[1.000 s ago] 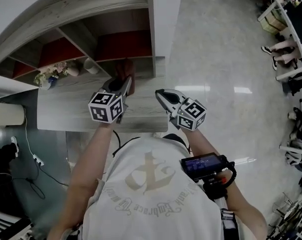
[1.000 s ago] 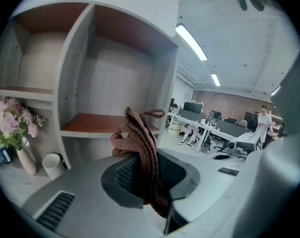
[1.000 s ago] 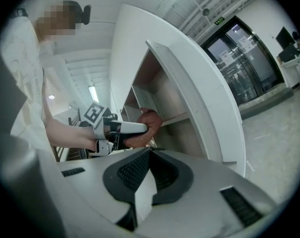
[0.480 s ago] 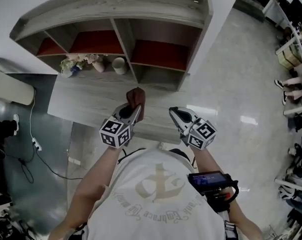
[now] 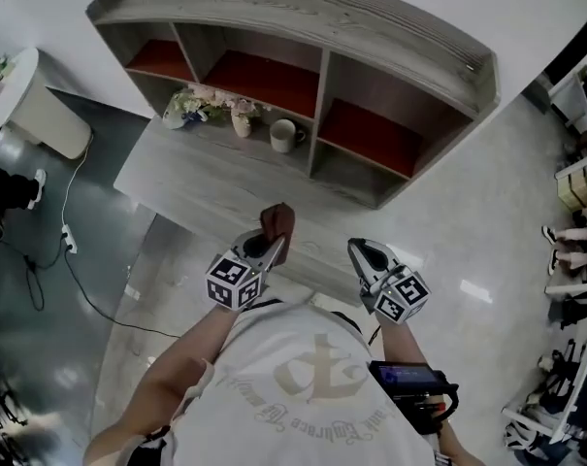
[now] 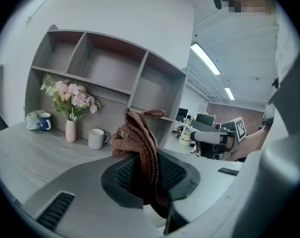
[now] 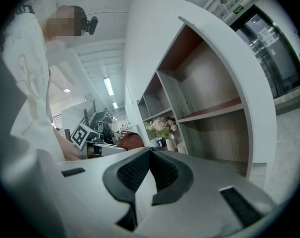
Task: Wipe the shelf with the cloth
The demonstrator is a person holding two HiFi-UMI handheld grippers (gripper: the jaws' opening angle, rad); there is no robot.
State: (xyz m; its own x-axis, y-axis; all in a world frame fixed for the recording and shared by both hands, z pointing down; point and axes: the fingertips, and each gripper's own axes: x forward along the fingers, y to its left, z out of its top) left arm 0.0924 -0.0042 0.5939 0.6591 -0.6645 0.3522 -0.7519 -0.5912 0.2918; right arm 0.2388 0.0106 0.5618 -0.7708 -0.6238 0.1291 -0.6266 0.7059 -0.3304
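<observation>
Left gripper view: my left gripper (image 6: 147,176) clenched on brown knitted cloth (image 6: 140,138), over near edge of grey wood-grain shelf (image 5: 206,178). My right gripper (image 7: 149,168) closed, empty. Press cloth flat; skirt white mug (image 5: 284,135).

Left gripper (image 6: 149,175) clamped on brown knitted cloth (image 6: 140,145); behind it shelf (image 6: 110,68), white mug (image 6: 95,139), flower vase (image 6: 70,131).
</observation>
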